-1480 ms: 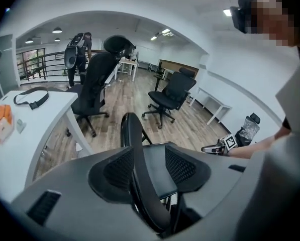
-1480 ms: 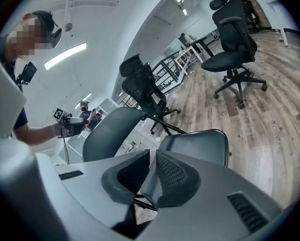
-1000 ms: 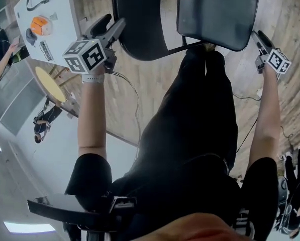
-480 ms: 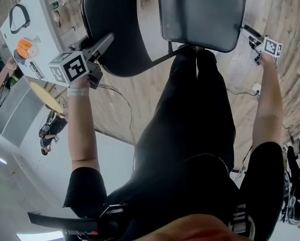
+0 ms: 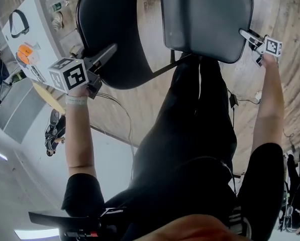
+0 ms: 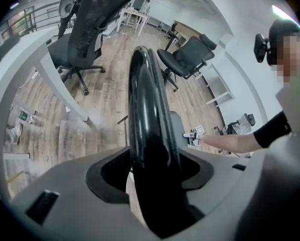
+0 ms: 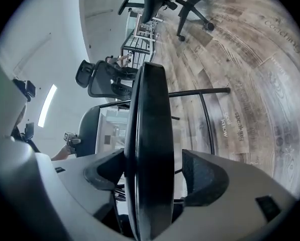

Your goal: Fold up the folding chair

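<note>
The folding chair stands in front of the person, its round black backrest (image 5: pixel 114 24) on the left and its squarish seat (image 5: pixel 205 19) on the right. My left gripper (image 5: pixel 109 50) is shut on the backrest's rim (image 6: pixel 147 109), which fills the space between its jaws. My right gripper (image 5: pixel 244 34) is at the seat's right edge. Its jaws have just been opening, and the seat's edge (image 7: pixel 147 134) still stands between them. A clear gap shows between that edge and the right pad (image 7: pixel 202 177).
A white table (image 5: pixel 41 34) with an orange object (image 5: pixel 25 52) and other small things stands at the upper left. A cable (image 5: pixel 124 114) lies on the wooden floor. Office chairs (image 6: pixel 84 29) stand farther off. The person's black-clad legs are just below the chair.
Both grippers have sunk with the chair. More of the backrest now shows, and the left gripper has tipped further down along its rim.
</note>
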The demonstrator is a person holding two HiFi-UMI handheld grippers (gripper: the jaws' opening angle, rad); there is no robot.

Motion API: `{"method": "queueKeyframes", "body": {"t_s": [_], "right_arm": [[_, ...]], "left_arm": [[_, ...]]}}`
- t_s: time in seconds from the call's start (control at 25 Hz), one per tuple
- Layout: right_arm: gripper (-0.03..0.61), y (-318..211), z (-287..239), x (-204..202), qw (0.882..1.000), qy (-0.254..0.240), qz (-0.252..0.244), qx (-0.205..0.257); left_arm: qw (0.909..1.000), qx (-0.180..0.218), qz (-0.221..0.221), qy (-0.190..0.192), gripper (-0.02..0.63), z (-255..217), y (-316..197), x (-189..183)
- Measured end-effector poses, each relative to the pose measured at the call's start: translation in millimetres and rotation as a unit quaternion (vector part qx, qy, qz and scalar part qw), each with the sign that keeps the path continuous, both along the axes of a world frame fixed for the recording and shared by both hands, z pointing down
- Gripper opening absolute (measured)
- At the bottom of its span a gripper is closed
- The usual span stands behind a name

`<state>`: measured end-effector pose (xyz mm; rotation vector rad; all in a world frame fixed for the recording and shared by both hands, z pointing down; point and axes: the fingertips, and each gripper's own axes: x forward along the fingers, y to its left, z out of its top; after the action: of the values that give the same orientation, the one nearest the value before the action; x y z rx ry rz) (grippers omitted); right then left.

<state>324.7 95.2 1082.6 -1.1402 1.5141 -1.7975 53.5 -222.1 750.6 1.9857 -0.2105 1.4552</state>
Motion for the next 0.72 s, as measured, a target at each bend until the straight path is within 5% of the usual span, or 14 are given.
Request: {"method": "queueKeyframes", "body": {"t_s": [0.08,0.24,0.72], "right_arm": [[0.327,-4.2,2.3,-5.6,1.0,-0.014,-0.001,0.011],[0.307,-9.0,0.7,-8.1,0.999,-0.037,0.0,0.021],[0.258,-20.7,-31.2,-18.1,0.998,-0.026,-0.024,0.057]], "left_arm": [[0.9998,-0.006,0.015,-0.006,0.228,-0.5,2.9,0.1],[0.9995,-0.015,0.027,0.008,0.1,-3.5,8.9,6.0],[0.9992,-0.003,0.039,0.006,0.058,-25.1,11.8,8.3]]}}
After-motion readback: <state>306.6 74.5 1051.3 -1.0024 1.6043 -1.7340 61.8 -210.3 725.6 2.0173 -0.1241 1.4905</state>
